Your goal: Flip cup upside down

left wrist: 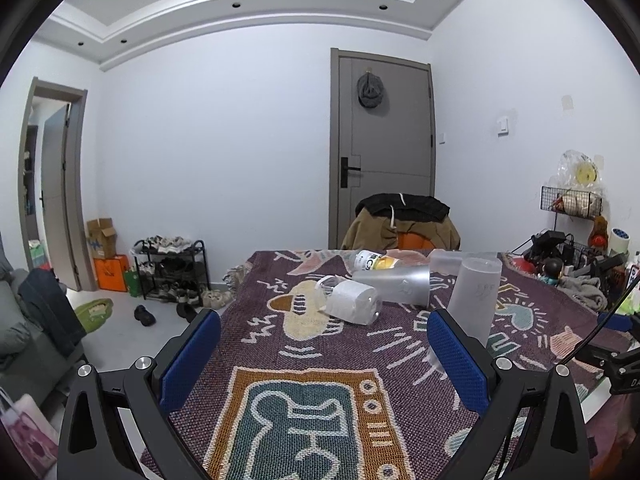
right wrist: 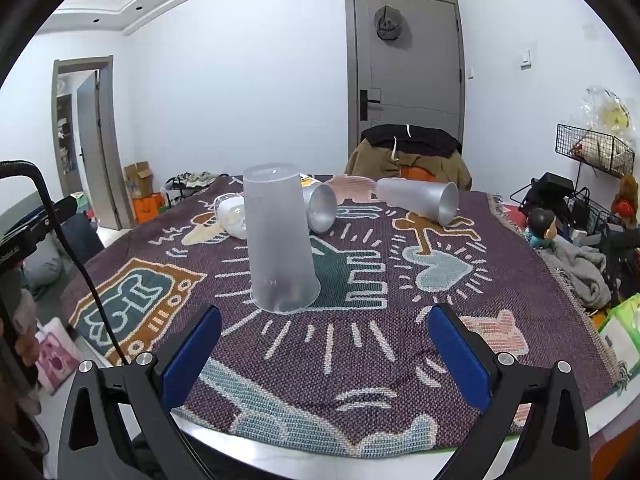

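A frosted translucent cup (right wrist: 278,240) stands upside down, rim down, on the patterned tablecloth (right wrist: 360,344). It also shows in the left wrist view (left wrist: 474,300), just beyond my left gripper's right finger. My right gripper (right wrist: 326,356) is open and empty, a little in front of this cup. My left gripper (left wrist: 324,360) is open and empty over the cloth. Two more frosted cups lie on their sides further back: one (right wrist: 420,198) at the right and one (right wrist: 320,208) behind the upright cup.
A white wrapped bottle (left wrist: 352,302) and a drink bottle (left wrist: 374,260) lie on the cloth (left wrist: 304,408). A chair draped with jackets (right wrist: 408,152) stands behind the table. Clutter, a doll (right wrist: 540,224) and a wire rack (right wrist: 596,152) fill the right side.
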Demonstrator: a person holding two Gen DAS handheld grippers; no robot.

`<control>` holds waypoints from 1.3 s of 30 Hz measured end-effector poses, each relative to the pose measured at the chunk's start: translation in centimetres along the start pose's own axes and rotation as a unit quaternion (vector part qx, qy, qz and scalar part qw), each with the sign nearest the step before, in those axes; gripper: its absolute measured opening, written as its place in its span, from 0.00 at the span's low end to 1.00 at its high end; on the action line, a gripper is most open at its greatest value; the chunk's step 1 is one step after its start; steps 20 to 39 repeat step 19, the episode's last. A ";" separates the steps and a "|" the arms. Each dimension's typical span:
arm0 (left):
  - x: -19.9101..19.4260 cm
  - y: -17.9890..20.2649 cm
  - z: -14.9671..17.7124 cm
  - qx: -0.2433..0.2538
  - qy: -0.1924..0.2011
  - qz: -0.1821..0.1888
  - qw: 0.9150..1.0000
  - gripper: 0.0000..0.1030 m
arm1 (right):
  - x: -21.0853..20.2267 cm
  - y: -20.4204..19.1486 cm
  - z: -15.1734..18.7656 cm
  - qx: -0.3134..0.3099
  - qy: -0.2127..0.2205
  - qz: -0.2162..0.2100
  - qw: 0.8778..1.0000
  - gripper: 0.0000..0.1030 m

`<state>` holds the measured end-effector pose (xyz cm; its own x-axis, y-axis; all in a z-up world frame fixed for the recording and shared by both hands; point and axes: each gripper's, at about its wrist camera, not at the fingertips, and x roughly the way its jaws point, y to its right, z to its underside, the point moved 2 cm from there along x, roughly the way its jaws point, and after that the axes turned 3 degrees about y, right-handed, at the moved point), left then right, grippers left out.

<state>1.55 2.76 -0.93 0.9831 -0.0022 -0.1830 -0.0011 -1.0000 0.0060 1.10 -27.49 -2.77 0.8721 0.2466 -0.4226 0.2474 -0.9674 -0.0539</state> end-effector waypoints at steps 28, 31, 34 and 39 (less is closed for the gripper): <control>0.4 1.1 0.2 0.017 -0.005 0.004 1.000 1.00 | 0.4 -0.1 0.2 0.002 -0.005 0.000 1.000 1.00; 0.4 1.1 0.2 0.017 -0.005 0.004 1.000 1.00 | 0.4 -0.1 0.2 0.002 -0.005 0.000 1.000 1.00; 0.4 1.1 0.2 0.017 -0.005 0.004 1.000 1.00 | 0.4 -0.1 0.2 0.002 -0.005 0.000 1.000 1.00; 0.4 1.1 0.2 0.017 -0.005 0.004 1.000 1.00 | 0.4 -0.1 0.2 0.002 -0.005 0.000 1.000 1.00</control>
